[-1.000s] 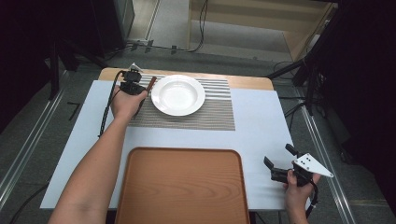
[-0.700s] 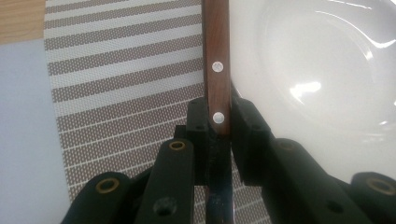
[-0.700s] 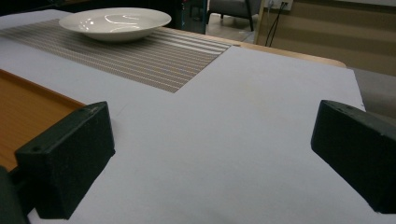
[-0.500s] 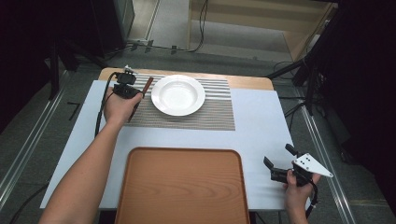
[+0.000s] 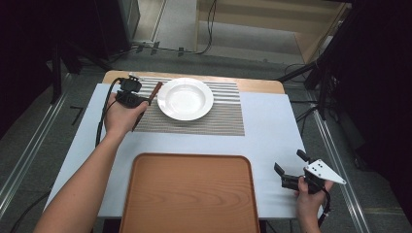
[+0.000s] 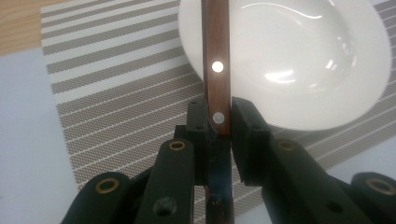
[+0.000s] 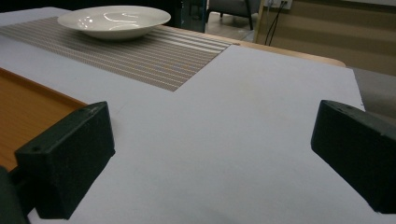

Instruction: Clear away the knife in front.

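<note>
A knife with a brown wooden handle (image 6: 215, 70) and two bright rivets is clamped between the pads of my left gripper (image 6: 218, 126), which is shut on it. Its steel blade runs back under the jaws. In the high view the left gripper (image 5: 141, 103) holds the knife (image 5: 154, 91) just left of the white deep plate (image 5: 186, 98), above the striped placemat (image 5: 214, 119). My right gripper (image 5: 290, 162) rests at the table's near right corner, jaws wide open with nothing between them (image 7: 224, 154).
A brown wooden tray (image 5: 189, 194) lies empty at the near middle, its edge left of the right gripper (image 7: 28, 107). The plate (image 7: 114, 21) sits far off in the right gripper view. A pale sheet (image 5: 272, 131) covers the table.
My left hand has shifted a little left and toward the near side, rising with the knife, whose handle now shows beside the plate. The right hand has stayed still.
</note>
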`<state>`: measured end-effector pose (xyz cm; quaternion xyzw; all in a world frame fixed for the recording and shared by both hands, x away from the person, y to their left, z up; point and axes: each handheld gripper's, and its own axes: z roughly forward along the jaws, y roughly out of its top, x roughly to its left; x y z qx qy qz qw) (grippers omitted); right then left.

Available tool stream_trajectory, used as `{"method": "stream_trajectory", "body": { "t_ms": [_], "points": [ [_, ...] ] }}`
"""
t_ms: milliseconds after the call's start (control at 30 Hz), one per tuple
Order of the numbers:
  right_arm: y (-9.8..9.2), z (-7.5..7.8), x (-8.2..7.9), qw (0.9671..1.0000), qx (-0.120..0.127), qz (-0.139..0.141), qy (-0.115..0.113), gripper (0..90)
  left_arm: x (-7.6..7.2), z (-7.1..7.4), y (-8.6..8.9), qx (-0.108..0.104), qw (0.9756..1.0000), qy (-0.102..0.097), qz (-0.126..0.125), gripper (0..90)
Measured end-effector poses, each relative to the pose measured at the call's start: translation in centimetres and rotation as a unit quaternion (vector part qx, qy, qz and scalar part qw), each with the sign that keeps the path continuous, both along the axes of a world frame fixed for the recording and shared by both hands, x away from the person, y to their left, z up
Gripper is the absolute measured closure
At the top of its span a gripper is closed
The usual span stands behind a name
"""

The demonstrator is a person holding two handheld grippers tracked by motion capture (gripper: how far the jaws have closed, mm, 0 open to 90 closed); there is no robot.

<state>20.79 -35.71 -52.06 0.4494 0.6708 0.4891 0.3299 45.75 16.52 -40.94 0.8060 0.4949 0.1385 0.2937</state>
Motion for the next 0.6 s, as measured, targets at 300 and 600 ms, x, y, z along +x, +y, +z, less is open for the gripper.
{"method": "stream_trajectory", "body": {
  "t_ms": [300,600],
  "points": [
    [0.0,0.0,0.0,1.0000,-0.001,0.000,0.000,0.0,-2.6,0.7,-0.9,0.010,0.9995,-0.013,-0.027,76.4],
    [0.0,0.0,0.0,1.0000,-0.001,0.000,0.000,0.0,-5.4,0.6,-1.6,0.001,0.9983,-0.017,-0.055,76.5]
  ]
}}
